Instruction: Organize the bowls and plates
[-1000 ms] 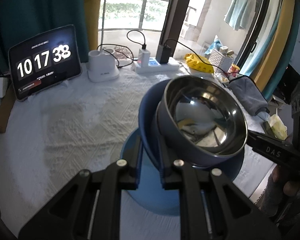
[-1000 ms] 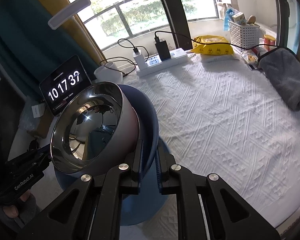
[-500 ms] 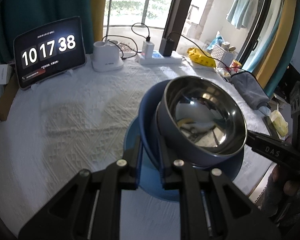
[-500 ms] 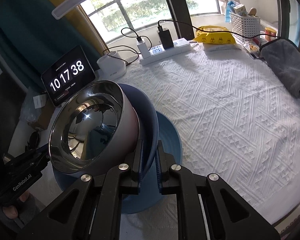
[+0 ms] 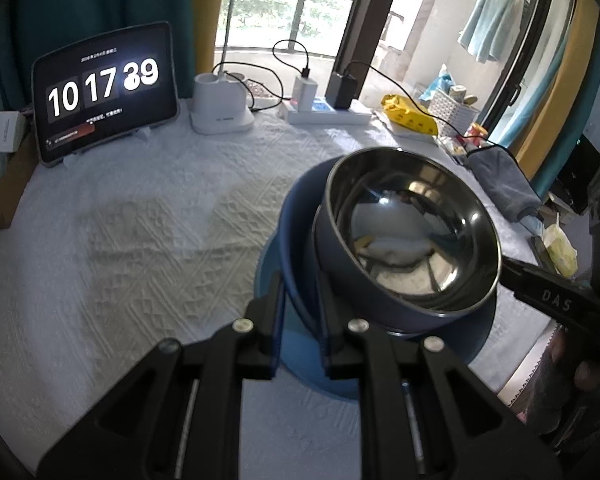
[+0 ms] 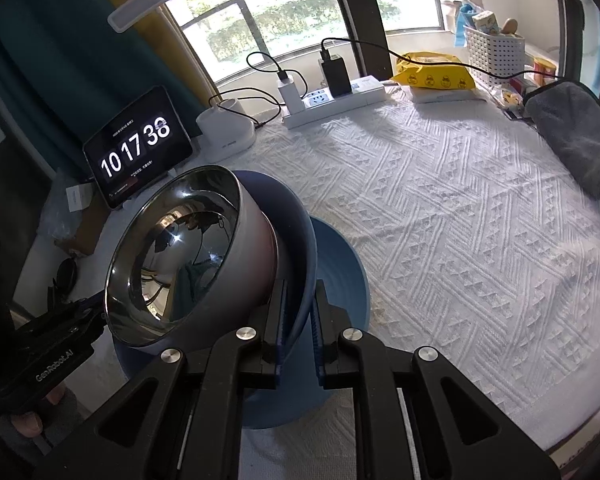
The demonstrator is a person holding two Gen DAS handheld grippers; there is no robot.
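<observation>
A steel bowl [image 5: 408, 236] [image 6: 180, 256] sits nested inside a dark blue bowl [image 5: 296, 232] [image 6: 292, 216]. My left gripper [image 5: 300, 304] is shut on the dark blue bowl's near rim. My right gripper [image 6: 300, 316] is shut on the opposite rim and shows as a black arm [image 5: 552, 296] at the right of the left wrist view. The left gripper's arm [image 6: 52, 344] shows at the lower left of the right wrist view. Directly beneath the pair lies a light blue plate [image 5: 300, 352] [image 6: 340, 264] on the white cloth. Whether the bowls touch the plate I cannot tell.
At the table's back stand a tablet clock [image 5: 104, 88] [image 6: 136, 148], a white lamp base [image 5: 220, 104], a power strip [image 5: 328, 114] with cables and a yellow packet [image 5: 408, 116]. A grey towel [image 6: 572, 136] and a white basket [image 6: 494, 52] sit to the right. The table edge runs close behind the plate.
The two held bowls have sunk a little toward the light blue plate. Both grips stay the same.
</observation>
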